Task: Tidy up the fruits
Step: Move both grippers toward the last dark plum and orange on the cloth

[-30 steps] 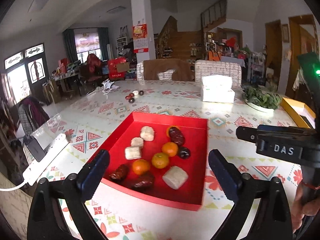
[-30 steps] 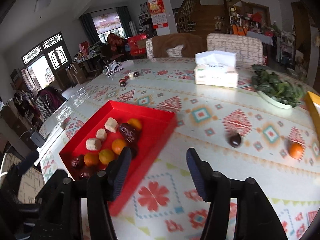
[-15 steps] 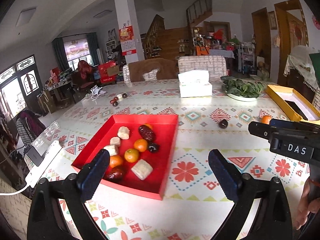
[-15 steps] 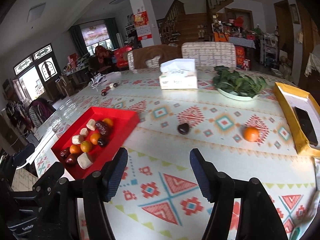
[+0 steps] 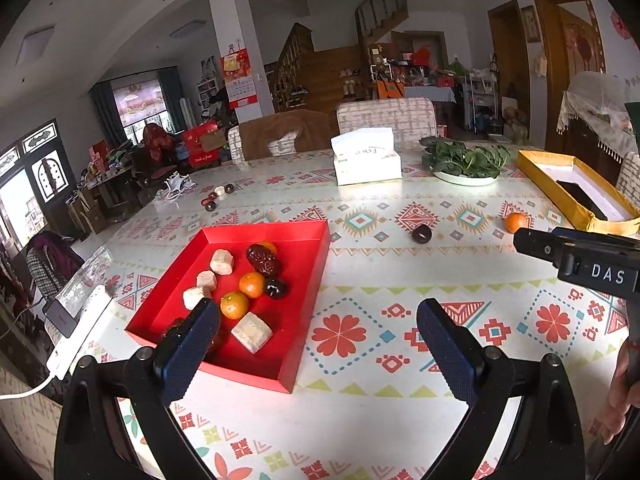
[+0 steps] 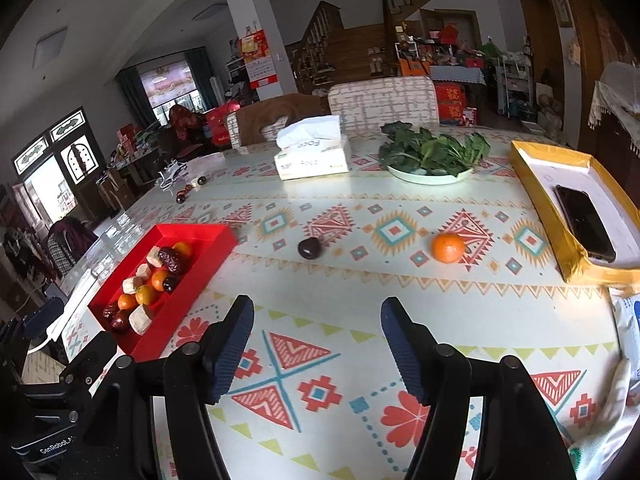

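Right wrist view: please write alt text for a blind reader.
An open right hand-held gripper hovers over a patterned table. Ahead lie an orange and a dark fruit; a red tray of fruit sits left.

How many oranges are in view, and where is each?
5. Four lie in the red tray: far orange, two middle oranges, near orange. A loose orange sits on the tablecloth. More may be hidden.

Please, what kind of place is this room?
Most likely a lived-in family home, at the dining table: a patterned tablecloth with a white tissue box and a plate of leafy greens, upholstered chairs and a wooden staircase behind.
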Tool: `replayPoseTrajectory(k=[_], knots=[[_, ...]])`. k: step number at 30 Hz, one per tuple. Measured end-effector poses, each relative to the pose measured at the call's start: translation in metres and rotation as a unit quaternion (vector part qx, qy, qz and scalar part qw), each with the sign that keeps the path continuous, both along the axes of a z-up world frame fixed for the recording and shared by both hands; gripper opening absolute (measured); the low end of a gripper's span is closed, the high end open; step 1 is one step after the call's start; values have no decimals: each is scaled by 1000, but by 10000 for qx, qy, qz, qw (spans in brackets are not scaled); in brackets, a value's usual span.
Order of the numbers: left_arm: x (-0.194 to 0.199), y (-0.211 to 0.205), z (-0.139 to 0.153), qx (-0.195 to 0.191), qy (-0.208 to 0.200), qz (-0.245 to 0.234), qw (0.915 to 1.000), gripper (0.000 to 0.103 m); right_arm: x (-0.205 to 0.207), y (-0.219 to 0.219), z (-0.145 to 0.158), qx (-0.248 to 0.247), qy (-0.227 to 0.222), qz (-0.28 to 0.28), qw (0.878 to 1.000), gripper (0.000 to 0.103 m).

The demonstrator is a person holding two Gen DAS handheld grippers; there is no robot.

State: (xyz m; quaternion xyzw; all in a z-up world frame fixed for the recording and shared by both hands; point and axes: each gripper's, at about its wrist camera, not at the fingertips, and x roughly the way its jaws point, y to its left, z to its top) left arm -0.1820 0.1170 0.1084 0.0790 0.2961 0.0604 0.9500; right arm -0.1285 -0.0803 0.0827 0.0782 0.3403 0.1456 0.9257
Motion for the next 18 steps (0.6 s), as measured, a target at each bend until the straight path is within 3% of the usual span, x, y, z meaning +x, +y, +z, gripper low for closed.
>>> replayPoseTrajectory(k=[18], knots=[[20, 0, -28, -40, 396, -73, 9992, 99, 16, -19, -21, 73, 305, -207, 9993, 71]])
